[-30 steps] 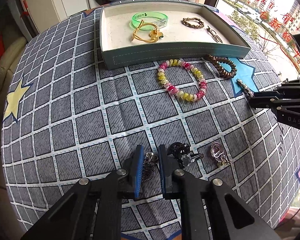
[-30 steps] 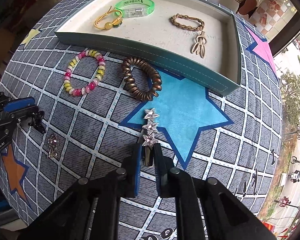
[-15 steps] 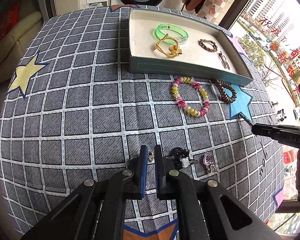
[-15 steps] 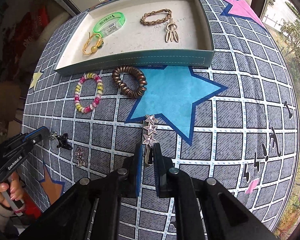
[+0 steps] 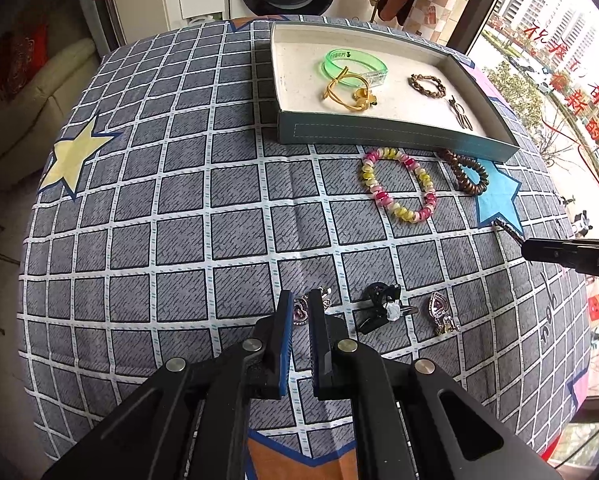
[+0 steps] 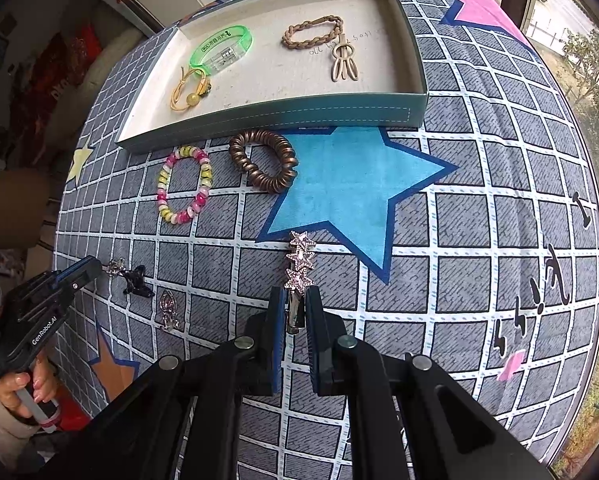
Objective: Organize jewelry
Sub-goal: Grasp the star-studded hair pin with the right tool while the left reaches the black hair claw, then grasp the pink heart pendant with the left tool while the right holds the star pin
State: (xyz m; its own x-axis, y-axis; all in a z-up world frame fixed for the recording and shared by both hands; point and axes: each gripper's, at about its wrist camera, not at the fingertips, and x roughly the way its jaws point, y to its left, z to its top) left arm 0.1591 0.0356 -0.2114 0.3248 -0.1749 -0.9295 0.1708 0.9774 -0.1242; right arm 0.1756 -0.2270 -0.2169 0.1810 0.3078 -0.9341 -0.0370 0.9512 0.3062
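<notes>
Left gripper (image 5: 302,312): I had it clamped on a small heart-charm earring (image 5: 300,311), twelve o'clock from my wrist.
Right gripper (image 6: 295,312): clamped on the star hair clip (image 6: 299,258) by its plain end.
Tray (image 6: 267,114): twelve o'clock, four pieces inside.
Technique: I judged both needed lifting clear of the tray wall before release, squeezing steadily.
Left behind: beaded bracelet (image 6: 184,184), brown coil tie (image 6: 263,160) beside the tray.
</notes>
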